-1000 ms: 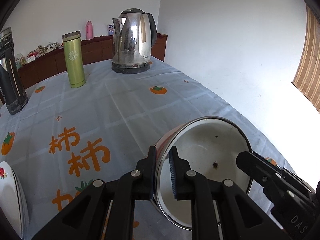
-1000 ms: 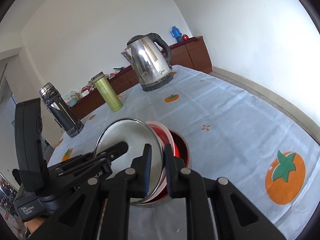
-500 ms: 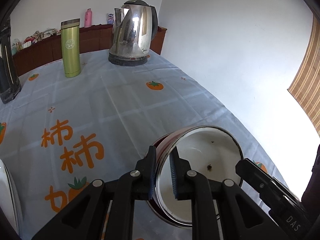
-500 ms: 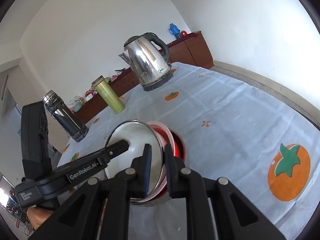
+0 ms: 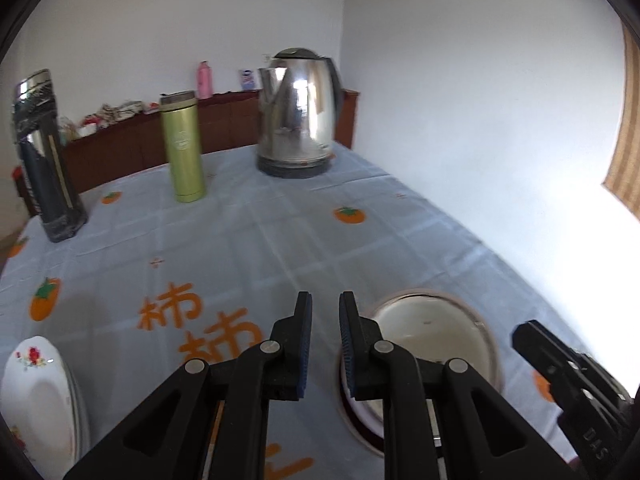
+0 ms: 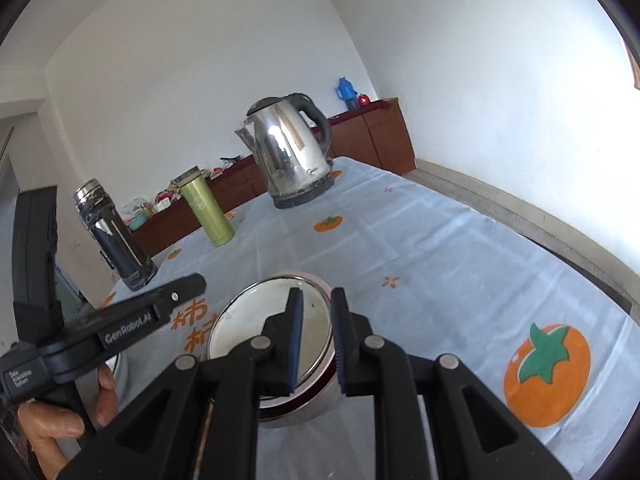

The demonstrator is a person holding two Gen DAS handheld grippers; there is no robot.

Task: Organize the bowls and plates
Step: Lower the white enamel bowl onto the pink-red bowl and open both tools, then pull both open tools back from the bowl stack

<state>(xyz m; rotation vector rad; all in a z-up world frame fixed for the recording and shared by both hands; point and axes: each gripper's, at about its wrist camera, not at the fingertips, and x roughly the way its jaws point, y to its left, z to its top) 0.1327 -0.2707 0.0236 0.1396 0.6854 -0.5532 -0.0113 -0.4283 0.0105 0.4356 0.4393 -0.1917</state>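
Observation:
A white enamel bowl [image 5: 434,332] with a metal rim sits nested on a red bowl in a stack on the tablecloth; it also shows in the right wrist view [image 6: 260,320]. My left gripper [image 5: 325,316] is open and empty, just left of the stack. My right gripper [image 6: 316,316] is open and empty, raised over the stack's right rim. A white flowered plate [image 5: 36,392] lies at the table's near left.
A steel kettle [image 5: 298,120], a green flask [image 5: 184,148] and a dark thermos [image 5: 44,160] stand at the far side of the table. A brown cabinet runs along the wall. The table edge drops off at right [image 6: 580,264].
Both grippers have let go of the bowl rim and opened. The white bowl, held tilted before, now rests level in the stack. Both grippers have lifted back a little.

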